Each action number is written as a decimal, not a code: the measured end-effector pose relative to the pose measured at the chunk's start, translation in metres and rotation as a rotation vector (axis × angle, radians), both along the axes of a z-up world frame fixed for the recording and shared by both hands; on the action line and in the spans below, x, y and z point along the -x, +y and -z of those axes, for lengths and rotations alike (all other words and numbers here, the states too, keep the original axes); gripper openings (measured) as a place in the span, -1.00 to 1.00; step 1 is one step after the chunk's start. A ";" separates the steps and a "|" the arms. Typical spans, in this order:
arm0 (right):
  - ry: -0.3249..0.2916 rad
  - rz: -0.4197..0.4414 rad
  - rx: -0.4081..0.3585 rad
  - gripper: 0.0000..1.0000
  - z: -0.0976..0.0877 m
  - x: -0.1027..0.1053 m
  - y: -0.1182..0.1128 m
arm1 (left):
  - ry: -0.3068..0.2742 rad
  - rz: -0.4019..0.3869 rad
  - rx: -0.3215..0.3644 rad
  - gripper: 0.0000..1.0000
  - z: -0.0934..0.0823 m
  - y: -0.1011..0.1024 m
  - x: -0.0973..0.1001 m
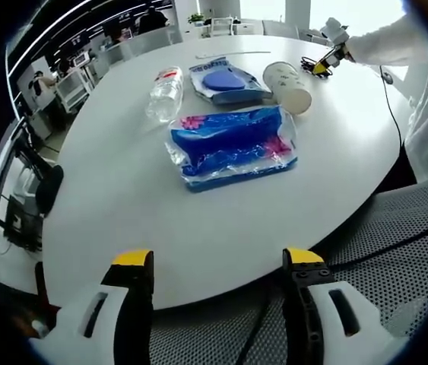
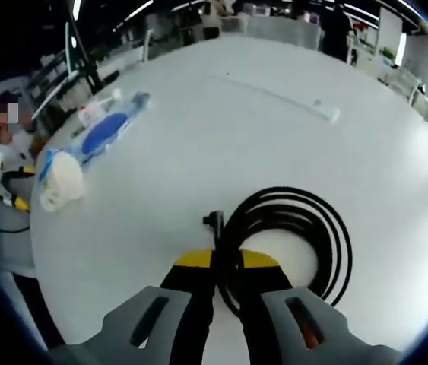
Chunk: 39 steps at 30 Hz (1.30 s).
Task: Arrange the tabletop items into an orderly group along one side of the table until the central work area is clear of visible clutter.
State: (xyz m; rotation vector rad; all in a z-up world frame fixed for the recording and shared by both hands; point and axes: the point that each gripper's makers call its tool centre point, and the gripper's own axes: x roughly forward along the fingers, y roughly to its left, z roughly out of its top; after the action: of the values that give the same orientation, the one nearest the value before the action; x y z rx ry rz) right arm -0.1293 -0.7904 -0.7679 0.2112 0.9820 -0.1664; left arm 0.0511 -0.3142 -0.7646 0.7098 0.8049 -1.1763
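On the white round table [image 1: 122, 198] lie a blue plastic-wrapped package [image 1: 233, 148], a clear water bottle [image 1: 166, 93] on its side, a flat blue packet [image 1: 225, 82] and a tipped paper cup [image 1: 288, 87]. My left gripper [image 1: 218, 262] hangs open over the table's near edge, well short of the package. At the far right edge my right gripper [image 1: 326, 59] is held by a white-sleeved arm. In the right gripper view that gripper [image 2: 227, 262] is shut on a coiled black cable [image 2: 328, 228]. The cup [image 2: 61, 180], the packet [image 2: 103, 133] and the bottle [image 2: 96, 110] lie far to its left.
A mesh chair [image 1: 411, 228] stands by the table's near right edge. A thin white strip [image 2: 274, 95] lies across the far tabletop. Office desks and chairs [image 1: 77, 76] surround the table. A thin black cord [image 1: 391, 99] trails over the table's right edge.
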 end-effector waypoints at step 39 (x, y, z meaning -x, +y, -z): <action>-0.237 0.097 0.017 0.34 -0.045 0.016 0.016 | 0.007 0.017 0.129 0.61 -0.017 -0.018 0.008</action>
State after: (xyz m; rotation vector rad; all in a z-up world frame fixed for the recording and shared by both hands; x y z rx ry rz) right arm -0.1452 -0.7743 -0.7233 0.2571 0.7346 -0.2323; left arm 0.0433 -0.3327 -0.7474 0.6070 0.7230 -1.2349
